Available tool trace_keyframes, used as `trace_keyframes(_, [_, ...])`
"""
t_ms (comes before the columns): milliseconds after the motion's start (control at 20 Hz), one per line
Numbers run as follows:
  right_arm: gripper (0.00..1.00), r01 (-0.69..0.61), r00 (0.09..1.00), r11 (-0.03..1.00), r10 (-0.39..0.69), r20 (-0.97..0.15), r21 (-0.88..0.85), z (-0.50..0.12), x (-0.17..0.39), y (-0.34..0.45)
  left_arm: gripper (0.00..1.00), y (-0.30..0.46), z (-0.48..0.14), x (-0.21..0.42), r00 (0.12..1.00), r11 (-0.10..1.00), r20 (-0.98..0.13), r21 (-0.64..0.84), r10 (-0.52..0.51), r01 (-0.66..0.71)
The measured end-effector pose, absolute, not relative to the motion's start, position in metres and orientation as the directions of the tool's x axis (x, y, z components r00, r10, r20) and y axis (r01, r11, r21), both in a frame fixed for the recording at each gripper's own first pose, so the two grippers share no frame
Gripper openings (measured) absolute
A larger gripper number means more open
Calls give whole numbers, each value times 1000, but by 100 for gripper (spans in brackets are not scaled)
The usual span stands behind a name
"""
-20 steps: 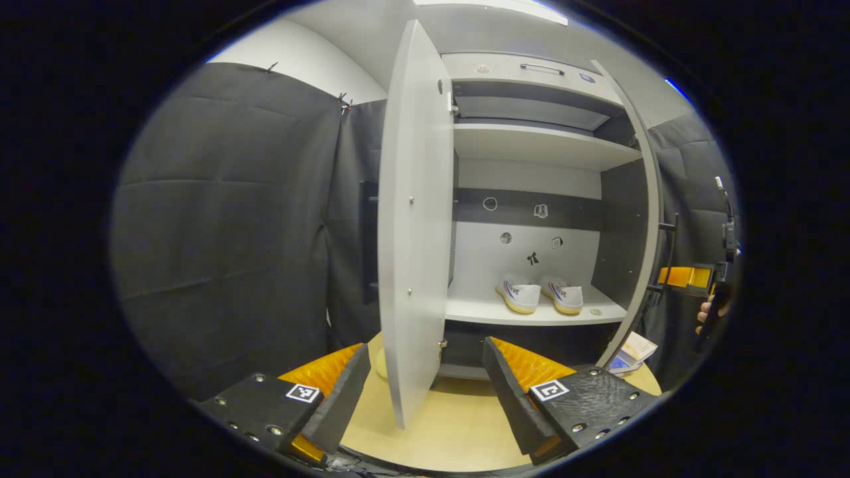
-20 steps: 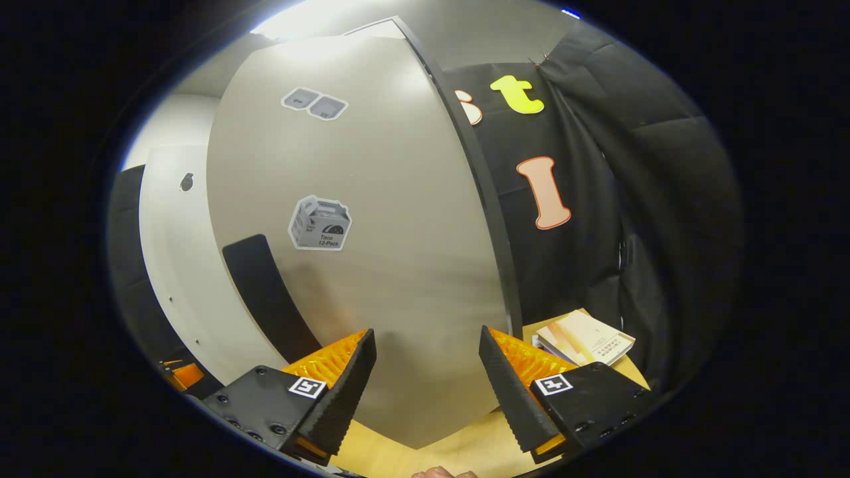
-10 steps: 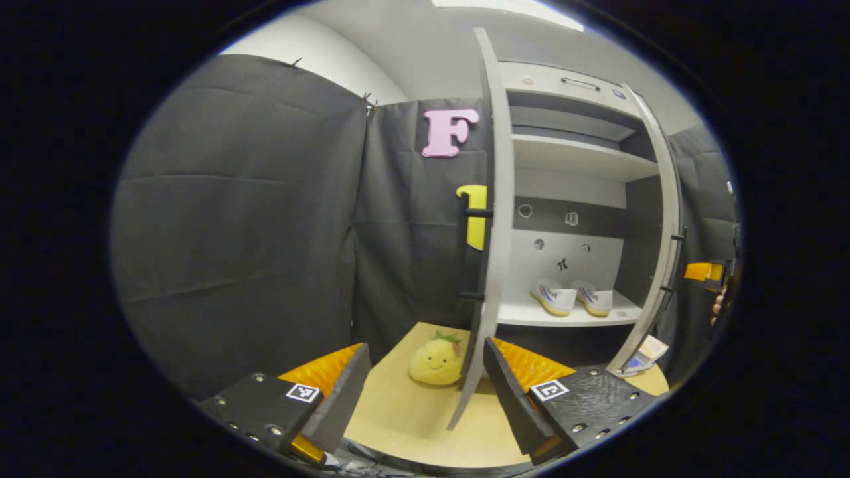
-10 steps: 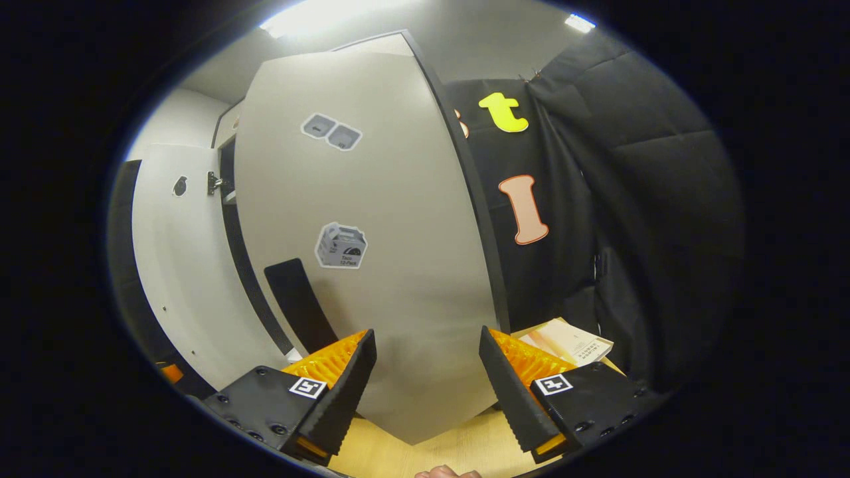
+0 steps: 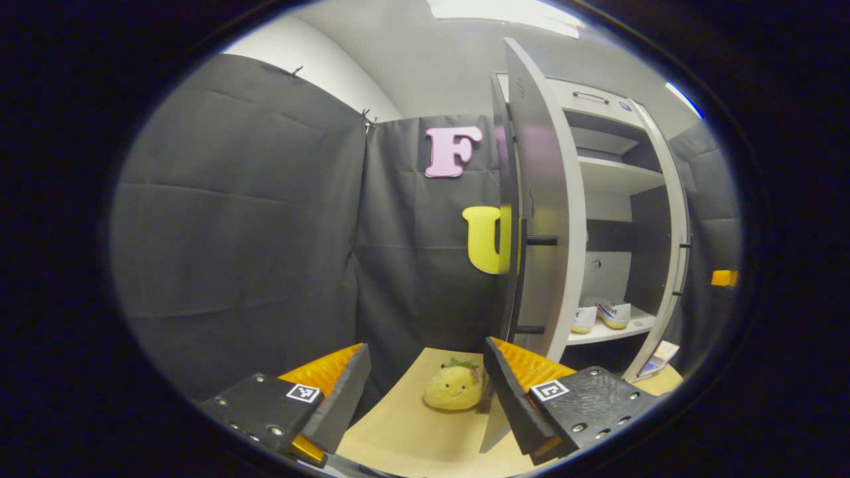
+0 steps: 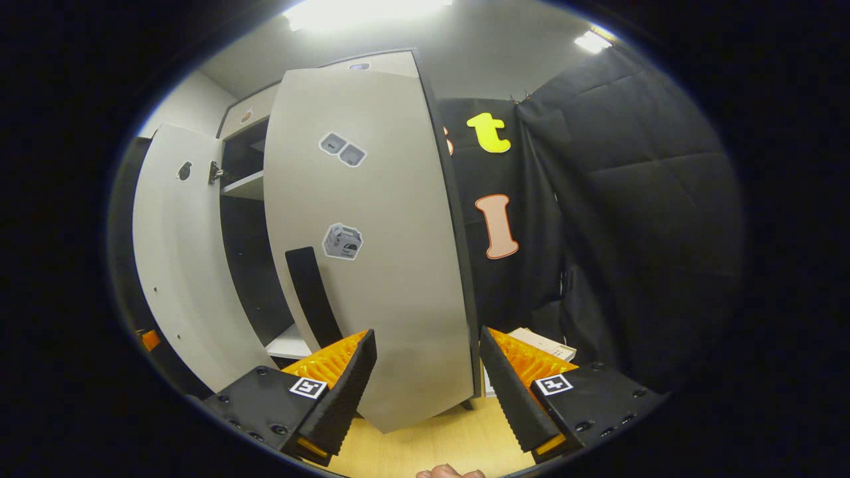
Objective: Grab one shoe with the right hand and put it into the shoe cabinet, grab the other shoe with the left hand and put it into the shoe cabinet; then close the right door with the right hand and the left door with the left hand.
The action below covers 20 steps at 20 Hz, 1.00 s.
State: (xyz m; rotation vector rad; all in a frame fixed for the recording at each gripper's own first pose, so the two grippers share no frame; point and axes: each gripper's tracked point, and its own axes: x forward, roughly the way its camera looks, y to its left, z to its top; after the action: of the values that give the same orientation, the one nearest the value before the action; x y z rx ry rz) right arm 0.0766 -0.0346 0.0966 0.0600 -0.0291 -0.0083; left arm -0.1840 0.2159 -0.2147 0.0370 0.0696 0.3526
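Left gripper (image 5: 425, 392) has its fingers spread wide with nothing between them but bare tabletop (image 5: 412, 438) and, a little beyond the gap, a small yellow plush toy (image 5: 455, 388) sitting just inside the right finger. Straight above that right finger the left door (image 5: 541, 219) stands nearly edge-on, its thin leading edge facing the camera and its bottom corner dropping close behind the fingertip; whether it touches I can't tell. Two dark handle brackets (image 5: 541, 240) jut from the door's edge. Out to the right of the finger the shoe cabinet (image 5: 624, 179) is open, and both shoes (image 5: 601, 315) are on the lower shelf, side by side, well past the fingertips. The right door's edge (image 5: 677, 252) closes off the far side of that opening. Everything left of the fingers is open room up to the black cloth wall.

Right gripper (image 6: 425, 392) is also wide open, clamped on nothing. The right door (image 6: 372, 252) rises between and beyond its fingers, outer face toward the camera, its lower edge hanging just above the table (image 6: 431, 445) between the two tips. A dark handle (image 6: 312, 292) runs up from the left finger. Left of that, a dark gap of cabinet interior, then the left door's inner face (image 6: 179, 265). Past the right finger lies a book (image 6: 544, 345) on the table, with cloth wall behind
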Motion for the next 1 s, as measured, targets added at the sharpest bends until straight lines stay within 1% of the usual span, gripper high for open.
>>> trace_keyframes(150, [98,59,997,997,-61,44,50,101,66,-50,98,222,-209,-162,952,953,-53,30,301,-300])
trace_keyframes(200, [98,72,996,996,-74,47,53,102,63,-55,99,225,-207,-154,956,957,-52,27,290,-289])
trace_keyframes(350, [98,97,994,994,-100,51,60,103,54,-66,98,232,-199,-132,961,962,-43,30,273,-272])
trace_keyframes(450, [98,124,991,991,-126,54,49,104,49,-77,98,230,-192,-119,967,967,-30,40,254,-253])
trace_keyframes(500, [98,135,989,990,-138,53,48,105,48,-82,99,229,-192,-120,969,969,-23,50,245,-244])
trace_keyframes(550, [98,142,988,988,-145,51,52,105,47,-86,98,227,-187,-116,972,970,-13,65,235,-234])
trace_keyframes(600, [98,146,988,988,-149,49,58,106,47,-88,99,225,-183,-110,973,970,-7,80,231,-230])
trace_keyframes(650, [98,148,987,987,-152,50,64,106,47,-90,99,228,-178,-106,967,962,11,98,255,-255])
trace_keyframes(750, [98,152,987,986,-155,49,67,105,49,-93,96,224,-177,-101,969,962,16,116,247,-248])
trace_keyframes(800, [98,152,987,986,-155,45,66,103,50,-93,88,220,-177,-98,970,963,15,111,244,-244])
trace_keyframes(950, [98,135,990,988,-138,27,71,97,57,-87,88,220,-178,-101,966,962,8,91,257,-257])
trace_keyframes(1000, [98,127,991,989,-129,23,72,95,60,-84,92,219,-178,-100,966,962,2,94,257,-256])
